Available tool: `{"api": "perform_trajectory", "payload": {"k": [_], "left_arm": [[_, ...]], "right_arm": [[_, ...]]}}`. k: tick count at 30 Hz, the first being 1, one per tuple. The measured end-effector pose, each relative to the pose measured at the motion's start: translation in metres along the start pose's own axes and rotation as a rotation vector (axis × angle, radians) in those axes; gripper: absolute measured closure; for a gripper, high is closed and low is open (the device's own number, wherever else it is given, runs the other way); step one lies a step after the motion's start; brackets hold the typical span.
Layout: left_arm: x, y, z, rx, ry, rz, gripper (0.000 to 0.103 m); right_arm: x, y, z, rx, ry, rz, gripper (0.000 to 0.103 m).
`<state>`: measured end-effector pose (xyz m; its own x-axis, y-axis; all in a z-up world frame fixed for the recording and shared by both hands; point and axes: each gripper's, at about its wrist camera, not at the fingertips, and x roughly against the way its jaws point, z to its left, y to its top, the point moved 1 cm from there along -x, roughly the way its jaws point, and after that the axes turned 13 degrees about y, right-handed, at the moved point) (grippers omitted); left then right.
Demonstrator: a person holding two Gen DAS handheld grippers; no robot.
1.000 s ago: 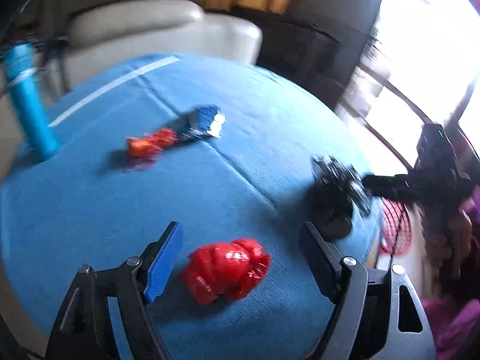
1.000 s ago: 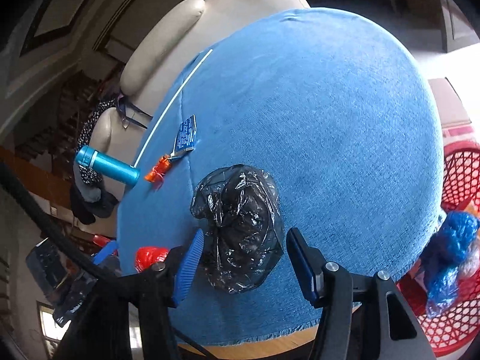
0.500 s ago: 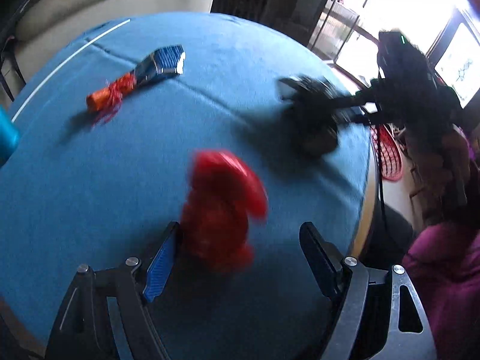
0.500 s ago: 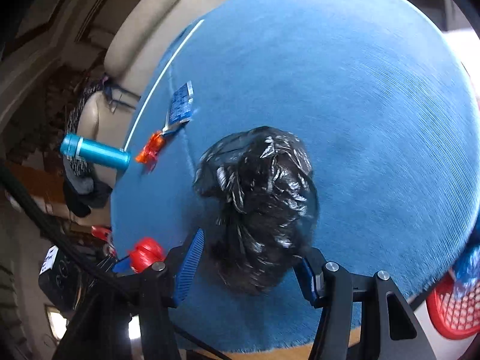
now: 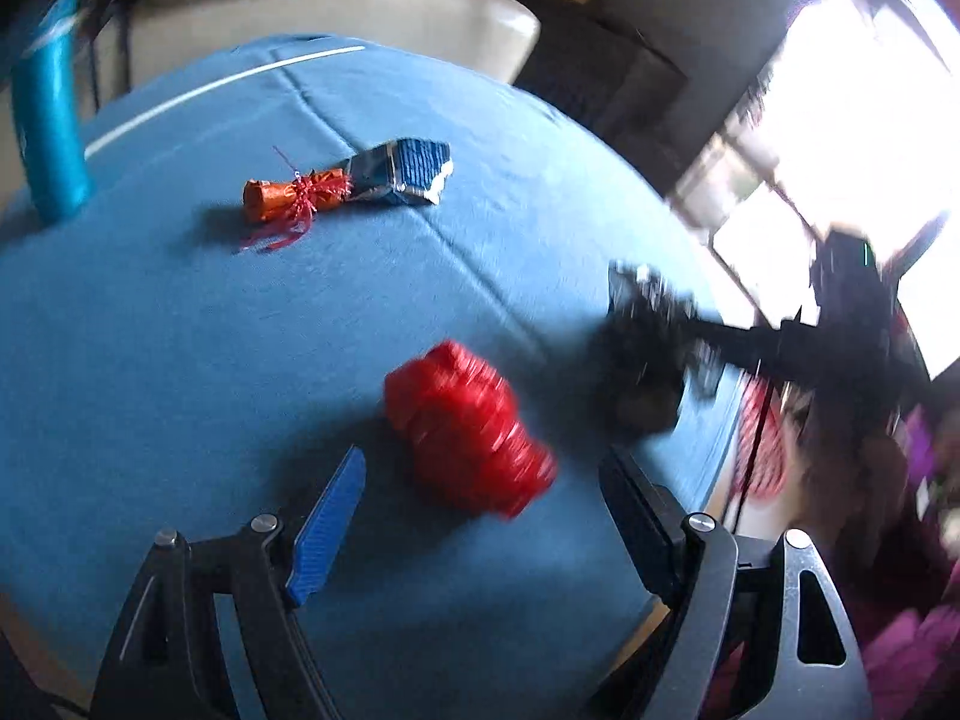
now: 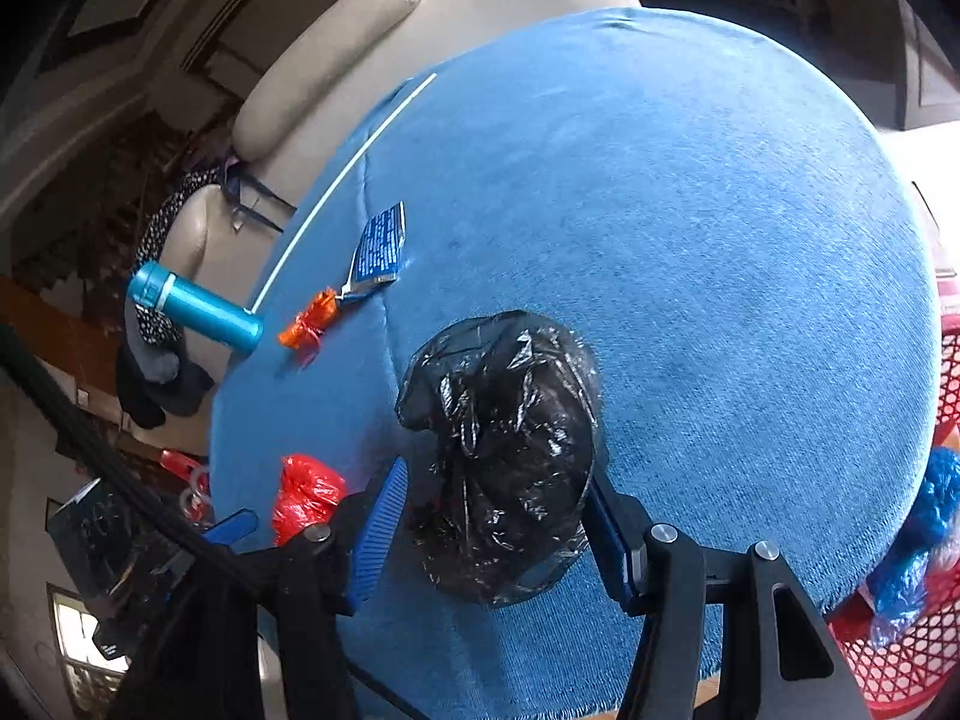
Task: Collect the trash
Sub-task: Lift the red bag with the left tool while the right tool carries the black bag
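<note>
In the left wrist view, motion blur smears the crumpled red bag (image 5: pixel 468 429) and our right gripper (image 6: pixel 489 516). The red basket (image 6: pixel 900 654) is cut off beside the blue table (image 6: pixel 690 240). The black bag (image 6: pixel 504 450) lies lengthwise between the right fingers, which sit against its sides. Our left gripper (image 5: pixel 480 516) gapes wide, holding nothing, the red bag just ahead of it on the cloth.
</note>
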<state>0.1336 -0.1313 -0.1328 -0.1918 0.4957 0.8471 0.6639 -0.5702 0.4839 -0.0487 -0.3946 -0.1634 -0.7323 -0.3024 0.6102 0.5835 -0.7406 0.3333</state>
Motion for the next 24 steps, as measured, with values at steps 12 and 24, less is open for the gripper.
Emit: {"api": "perform_trajectory", "payload": {"k": [12, 24], "left_arm": [[-0.032, 0.001, 0.002, 0.361, 0.093, 0.031, 0.022], [-0.032, -0.002, -0.022, 0.225, 0.249, -0.025, 0.055]], "right_arm": [[-0.028, -0.009, -0.005, -0.047, -0.001, 0.056, 0.044], [-0.021, -0.018, 0.003, 0.076, -0.008, 0.019, 0.061]]}}
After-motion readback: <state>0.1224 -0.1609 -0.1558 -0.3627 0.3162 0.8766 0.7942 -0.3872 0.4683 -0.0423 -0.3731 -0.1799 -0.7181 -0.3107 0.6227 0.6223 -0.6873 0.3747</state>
